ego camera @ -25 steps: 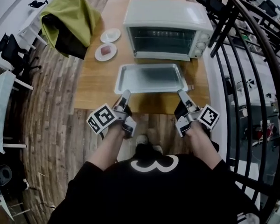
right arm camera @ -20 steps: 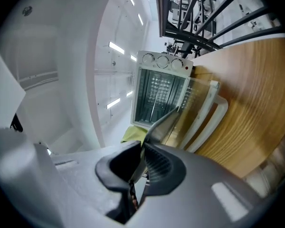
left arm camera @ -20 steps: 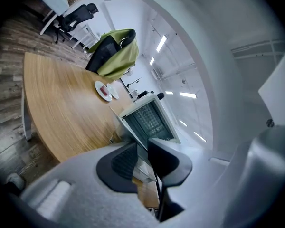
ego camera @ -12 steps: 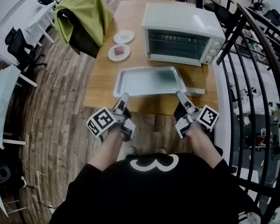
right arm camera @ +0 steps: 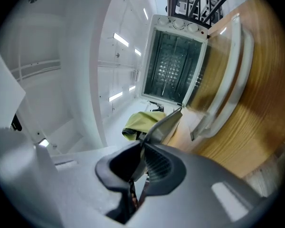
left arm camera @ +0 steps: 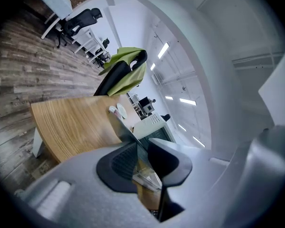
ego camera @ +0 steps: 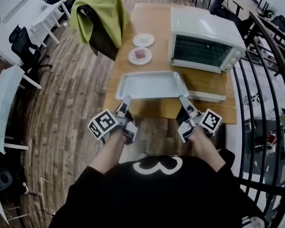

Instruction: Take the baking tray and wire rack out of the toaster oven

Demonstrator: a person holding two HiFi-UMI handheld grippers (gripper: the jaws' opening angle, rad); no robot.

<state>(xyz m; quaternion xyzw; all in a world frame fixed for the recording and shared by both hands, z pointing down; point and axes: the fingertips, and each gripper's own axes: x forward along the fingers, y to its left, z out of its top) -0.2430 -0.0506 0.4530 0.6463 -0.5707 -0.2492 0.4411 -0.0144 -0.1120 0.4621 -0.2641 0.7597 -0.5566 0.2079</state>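
Surface: rectangular wooden top, light brown.
Toaster oven: white, standing on the right part of the surface, its door folded down toward the near edge.
Plates: two small white ones left of the toaster oven, just beside each other; far plate bare, near plate carrying a pinkish piece.
Baking tray: over the near left part; contact with the surface cannot be told.

Silver baking tray; white toaster oven.
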